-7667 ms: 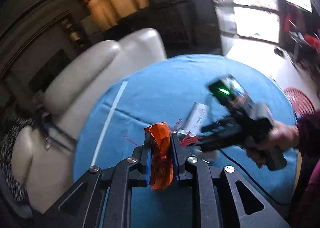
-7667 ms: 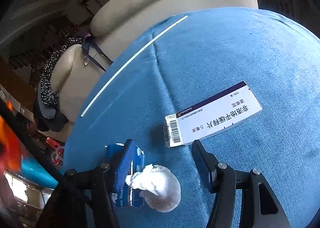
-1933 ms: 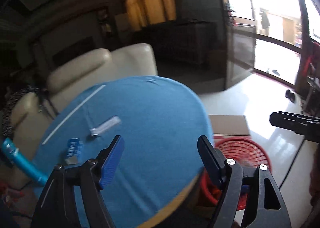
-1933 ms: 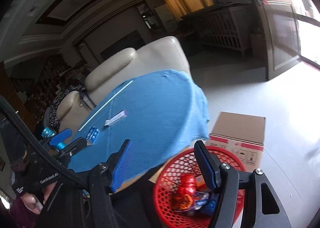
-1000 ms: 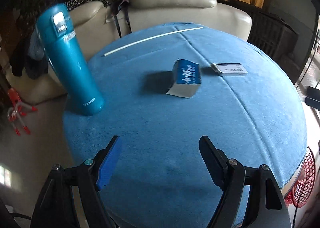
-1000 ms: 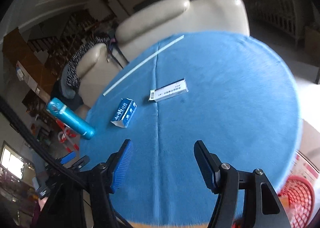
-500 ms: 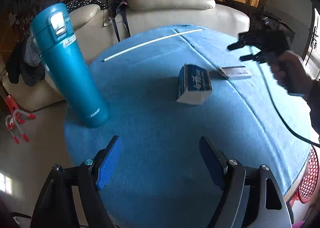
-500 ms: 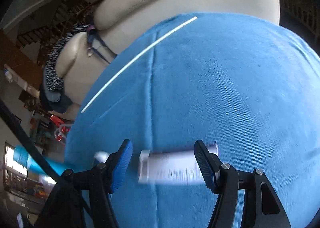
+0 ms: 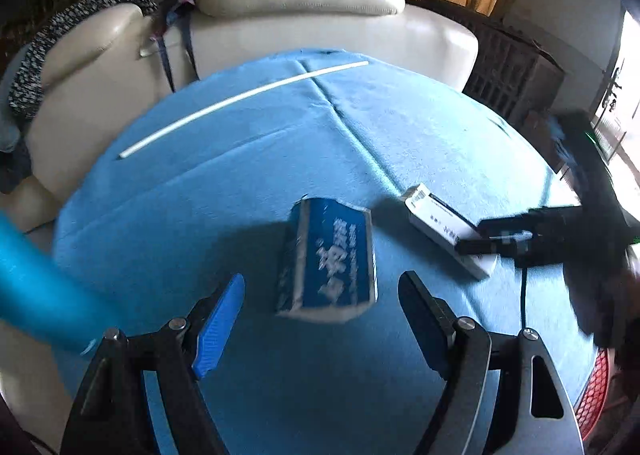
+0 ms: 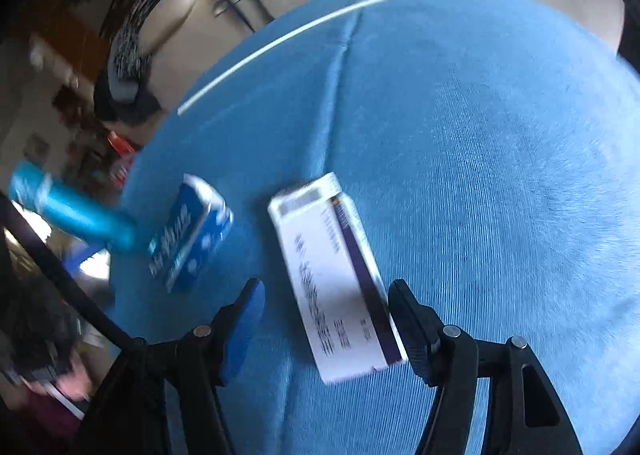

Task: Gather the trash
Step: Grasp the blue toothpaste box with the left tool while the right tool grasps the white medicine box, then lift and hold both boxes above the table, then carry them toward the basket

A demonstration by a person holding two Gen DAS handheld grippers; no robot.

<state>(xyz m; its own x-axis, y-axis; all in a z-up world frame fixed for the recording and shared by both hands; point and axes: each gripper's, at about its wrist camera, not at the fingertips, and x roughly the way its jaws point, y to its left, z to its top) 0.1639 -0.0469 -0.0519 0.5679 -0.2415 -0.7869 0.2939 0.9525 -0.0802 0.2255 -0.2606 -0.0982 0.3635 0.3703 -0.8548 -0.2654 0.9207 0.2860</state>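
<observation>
Both grippers now nearer, left gripper [image 9: 322,313] spread before blurred blue carton [image 9: 328,257], right gripper [image 10: 326,319] spread around white box [image 10: 334,275].

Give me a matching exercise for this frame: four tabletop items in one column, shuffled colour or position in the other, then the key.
Items
1. blue carton
2. white medicine box
3. white strip
4. teal bottle

Descriptions
A. long and thin, at the table's far side near the sofa
B. between the open right gripper fingers
C. at the table's left edge
D. just ahead of the open left gripper

Pairs: 1-D, 2-B, 3-A, 4-C
</observation>
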